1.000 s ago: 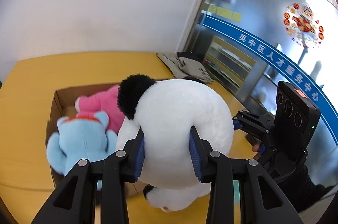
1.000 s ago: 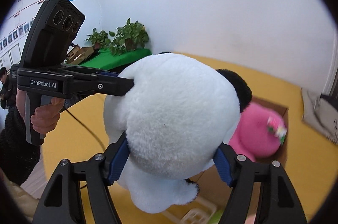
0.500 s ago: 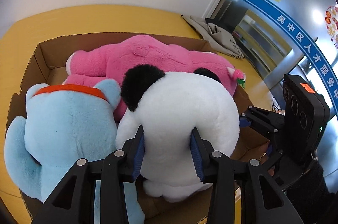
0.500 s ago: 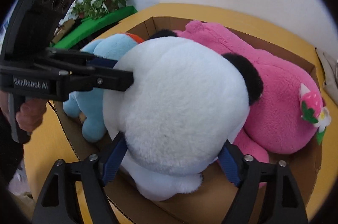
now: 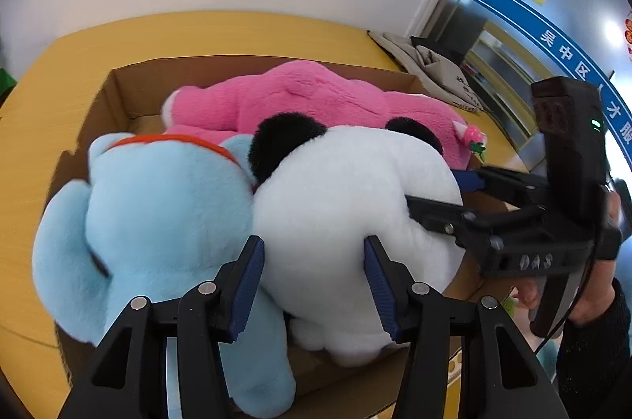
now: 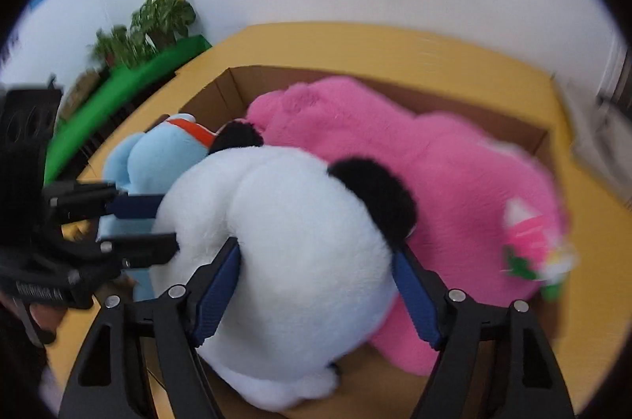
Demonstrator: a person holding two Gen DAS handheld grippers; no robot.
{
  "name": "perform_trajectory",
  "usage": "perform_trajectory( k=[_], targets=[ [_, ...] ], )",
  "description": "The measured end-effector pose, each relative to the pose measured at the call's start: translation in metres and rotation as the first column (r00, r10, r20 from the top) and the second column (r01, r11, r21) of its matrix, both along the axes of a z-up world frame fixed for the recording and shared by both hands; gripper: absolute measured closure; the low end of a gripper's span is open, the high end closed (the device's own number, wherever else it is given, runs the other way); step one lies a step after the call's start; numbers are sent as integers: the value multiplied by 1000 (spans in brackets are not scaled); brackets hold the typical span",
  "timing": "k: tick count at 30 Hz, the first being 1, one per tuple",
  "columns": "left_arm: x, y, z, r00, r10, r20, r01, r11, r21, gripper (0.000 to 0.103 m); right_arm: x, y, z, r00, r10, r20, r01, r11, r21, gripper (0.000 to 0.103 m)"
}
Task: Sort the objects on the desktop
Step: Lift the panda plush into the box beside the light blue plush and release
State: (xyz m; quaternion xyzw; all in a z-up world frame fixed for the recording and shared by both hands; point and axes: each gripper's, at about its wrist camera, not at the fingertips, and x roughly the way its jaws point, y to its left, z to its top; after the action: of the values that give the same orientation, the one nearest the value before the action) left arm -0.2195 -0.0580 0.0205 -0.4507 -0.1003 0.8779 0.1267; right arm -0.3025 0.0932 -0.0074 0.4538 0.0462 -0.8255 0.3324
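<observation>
Cardboard forms the open box that receives the sorted toys; it rests on the yellow tabletop. Inside it, at the left, lies the blue plush, packed against the near-left wall. Next to it, in the middle near part, sits the white panda plush, touching the blue plush on one side and the pink plush behind it. The left gripper has its fingers pinching the panda's near side. The right gripper clamps the same toy from the right, fingers spread wide around the bulky body. Judgement: two grips are used because the soft, large body would sag or roll under one. The pink plush fills the far and right portion of the box, lying lengthwise along the far wall. The panda appears lowered into the remaining gap, so release is the likely next step.
</observation>
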Motion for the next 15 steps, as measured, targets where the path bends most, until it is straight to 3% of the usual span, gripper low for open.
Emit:
perform_trajectory(
  k=[2, 5, 9, 11, 15],
  targets=[
    [12, -8, 0, 1000, 21, 0, -21, 1000, 11, 48, -2, 1, -13, 998, -16, 62, 18, 999, -43, 23],
    [36, -12, 2, 998, 52, -20, -53, 998, -34, 48, 2, 9, -24, 994, -25, 107, 31, 998, -58, 23],
    [71, -10, 13, 996, 68, -59, -71, 996, -46, 46, 20, 21, -10, 996, -73, 57, 77, 994, -80, 21],
    [89, -8, 20, 993, 84, -87, -89, 995, -53, 29, 37, 31, 14, 994, -107, -16, 105, 990, -98, 19],
    [124, -4, 35, 981, 125, -148, -132, 990, -45, 12, 75, 60, 54, 979, -171, -110, 145, 966, -212, 13]
  ],
)
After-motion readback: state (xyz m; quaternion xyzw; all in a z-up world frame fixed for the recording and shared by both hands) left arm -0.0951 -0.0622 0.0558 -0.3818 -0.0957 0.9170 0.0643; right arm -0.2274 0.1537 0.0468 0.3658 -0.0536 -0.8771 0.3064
